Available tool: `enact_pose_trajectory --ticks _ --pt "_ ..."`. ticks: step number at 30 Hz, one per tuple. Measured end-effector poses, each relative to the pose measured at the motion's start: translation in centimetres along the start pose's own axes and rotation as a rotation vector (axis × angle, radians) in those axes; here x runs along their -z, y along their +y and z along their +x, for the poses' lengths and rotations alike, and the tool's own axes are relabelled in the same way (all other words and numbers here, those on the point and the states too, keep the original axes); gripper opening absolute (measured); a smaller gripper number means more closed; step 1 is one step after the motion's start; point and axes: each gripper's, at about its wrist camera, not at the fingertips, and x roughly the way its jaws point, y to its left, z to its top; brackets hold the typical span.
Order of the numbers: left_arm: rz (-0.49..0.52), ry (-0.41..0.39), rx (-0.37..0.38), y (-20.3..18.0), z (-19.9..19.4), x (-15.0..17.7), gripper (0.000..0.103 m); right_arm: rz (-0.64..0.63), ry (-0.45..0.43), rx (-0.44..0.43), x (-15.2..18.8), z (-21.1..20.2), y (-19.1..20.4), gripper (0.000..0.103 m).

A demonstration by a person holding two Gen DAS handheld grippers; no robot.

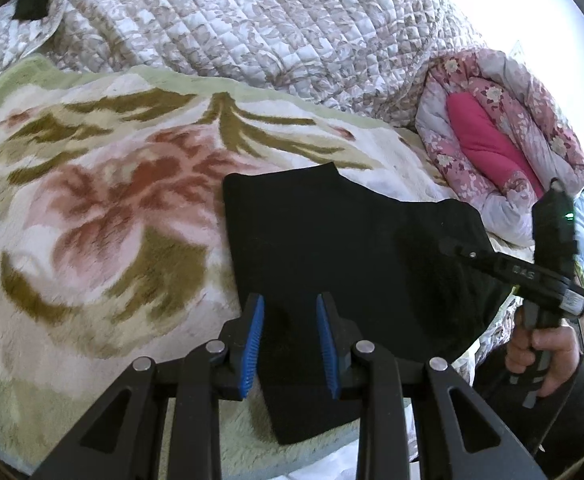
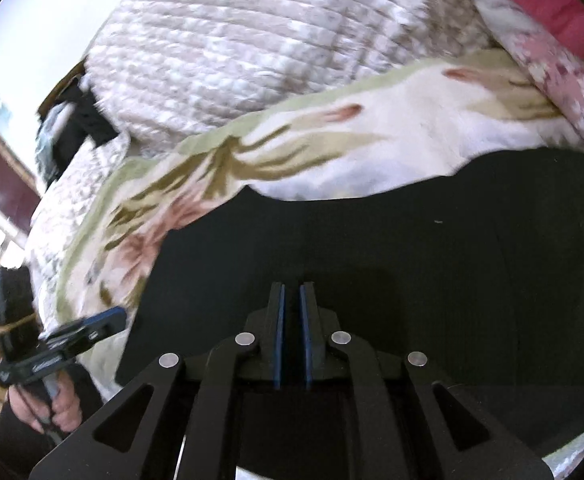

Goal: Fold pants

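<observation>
Black pants point(image 1: 332, 232) lie folded into a flat block on a floral plush blanket point(image 1: 91, 220). My left gripper point(image 1: 290, 298) hovers over their near left part, its blue pads well apart with nothing pressed between them. In the right wrist view the pants point(image 2: 412, 248) fill the lower half of the frame. My right gripper point(image 2: 292, 286) is just above them, its pads nearly together with only a thin slit and no cloth visible between. In the left wrist view the right gripper point(image 1: 448, 246) reaches over the pants' right edge, and a hand point(image 1: 544, 348) holds it.
A grey quilted cover point(image 1: 251, 20) is heaped behind the blanket. A pink flowered quilt point(image 1: 492, 140) is bundled at the far right. The blanket's point(image 2: 372, 140) edge drops off near me. At the left of the right wrist view is the left gripper point(image 2: 119, 314), held by a hand point(image 2: 63, 400).
</observation>
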Motion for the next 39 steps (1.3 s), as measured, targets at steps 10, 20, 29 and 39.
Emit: enact_pose_trajectory --ticks 10,20,29,39 --pt "0.093 0.028 -0.002 -1.9 2.9 0.6 0.035 -0.020 0.047 0.018 1.9 0.7 0.0 0.007" --pt "0.104 0.016 -0.058 -1.3 5.0 -3.2 0.035 -0.026 0.064 0.041 -1.4 4.8 -1.4 0.012" --pt "0.123 0.020 -0.036 -2.5 2.9 -0.5 0.036 -0.136 0.031 0.043 3.9 -0.6 1.6 0.014" --pt "0.164 0.028 -0.055 -3.7 0.5 3.8 0.036 -0.215 0.030 0.121 7.0 -1.3 2.1 0.018"
